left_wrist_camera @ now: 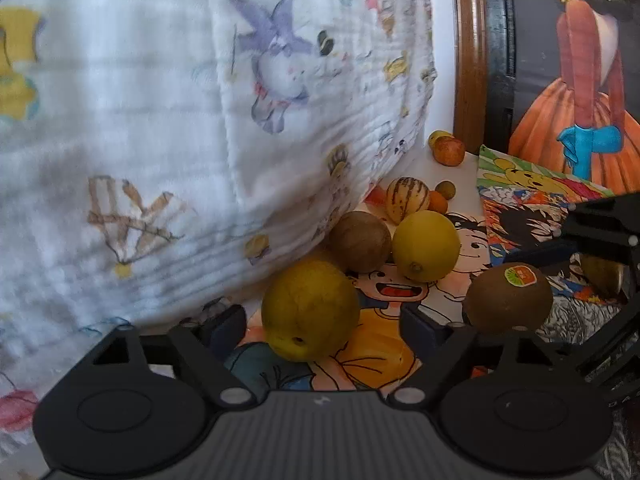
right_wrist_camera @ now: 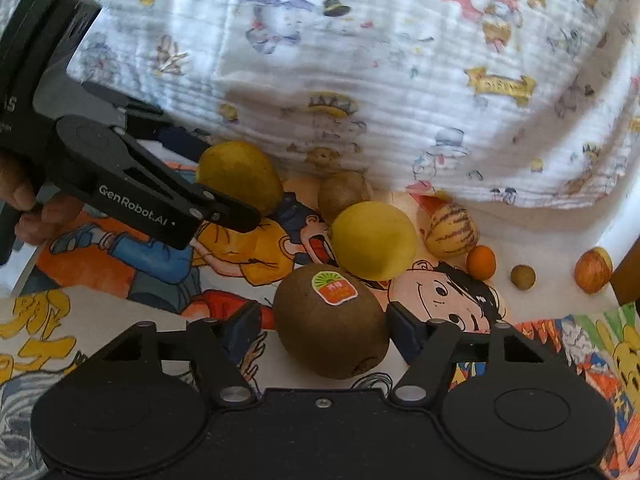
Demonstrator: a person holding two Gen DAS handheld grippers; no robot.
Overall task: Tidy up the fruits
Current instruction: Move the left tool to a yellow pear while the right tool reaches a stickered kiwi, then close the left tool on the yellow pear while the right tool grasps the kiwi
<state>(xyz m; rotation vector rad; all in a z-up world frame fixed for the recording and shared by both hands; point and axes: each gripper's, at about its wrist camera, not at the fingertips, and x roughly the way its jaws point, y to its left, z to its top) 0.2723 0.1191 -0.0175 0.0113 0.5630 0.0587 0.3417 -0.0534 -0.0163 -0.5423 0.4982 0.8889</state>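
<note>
My left gripper point(left_wrist_camera: 322, 326) is open around a yellow-green round fruit point(left_wrist_camera: 310, 310), which sits between its fingers on the cartoon-printed cloth; it also shows in the right wrist view point(right_wrist_camera: 240, 176). My right gripper point(right_wrist_camera: 324, 330) is open around a brown kiwi with a sticker point(right_wrist_camera: 332, 320), which also shows in the left wrist view point(left_wrist_camera: 508, 296). A yellow lemon point(right_wrist_camera: 374, 240) and a second brown kiwi point(right_wrist_camera: 344, 192) lie just beyond. A striped melon-like fruit point(right_wrist_camera: 452, 230), a small orange point(right_wrist_camera: 481, 262), a small tan fruit point(right_wrist_camera: 523, 277) and a red-yellow fruit point(right_wrist_camera: 593, 269) lie to the right.
A white printed quilt point(right_wrist_camera: 360, 60) hangs close behind the fruits. Cartoon drawings point(right_wrist_camera: 248, 256) cover the surface. A wooden post point(left_wrist_camera: 470, 52) and a picture of a figure in an orange skirt point(left_wrist_camera: 580, 80) stand at the far right of the left wrist view.
</note>
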